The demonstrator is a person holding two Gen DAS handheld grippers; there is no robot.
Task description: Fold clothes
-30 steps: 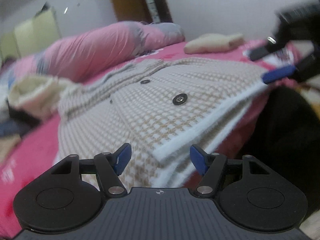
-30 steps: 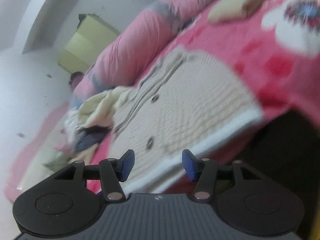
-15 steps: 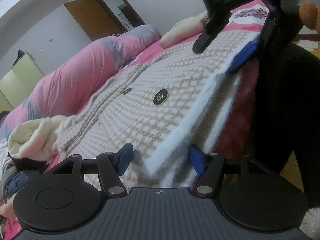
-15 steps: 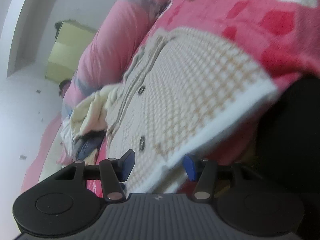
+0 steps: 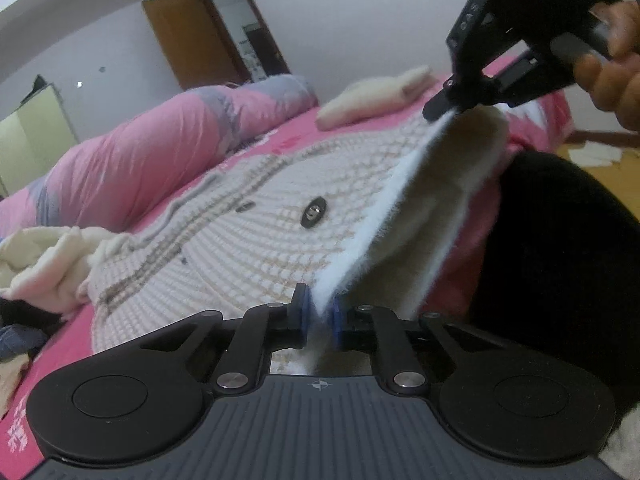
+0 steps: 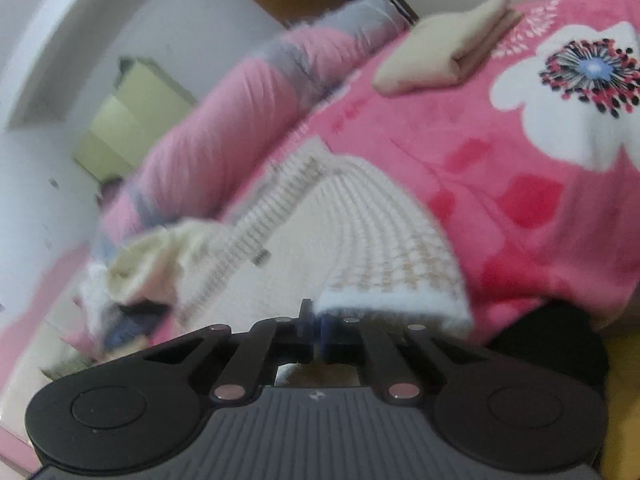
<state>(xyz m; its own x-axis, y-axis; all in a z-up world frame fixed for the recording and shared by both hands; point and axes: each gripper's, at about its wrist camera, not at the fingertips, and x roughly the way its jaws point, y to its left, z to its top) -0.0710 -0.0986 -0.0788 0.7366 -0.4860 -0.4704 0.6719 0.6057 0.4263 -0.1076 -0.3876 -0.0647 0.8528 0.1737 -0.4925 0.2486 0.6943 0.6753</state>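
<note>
While the checked cardigan (image 5: pixel 256 240) lies spread on the pink bed cover (image 6: pixel 500 168), its white hem edge is lifted off the cover at two places. The left gripper (image 5: pixel 319 314) is clamped on one end of that hem, blue pads pressed into the fabric. The right gripper (image 6: pixel 316 330) pinches the other hem corner, jaws closed on it. Beyond the cardigan's collar rests a folded cream garment (image 6: pixel 444 52); beside its sleeve side sits a rumpled clothes heap (image 5: pixel 44 256) below a pink rolled quilt (image 5: pixel 160 152).
</note>
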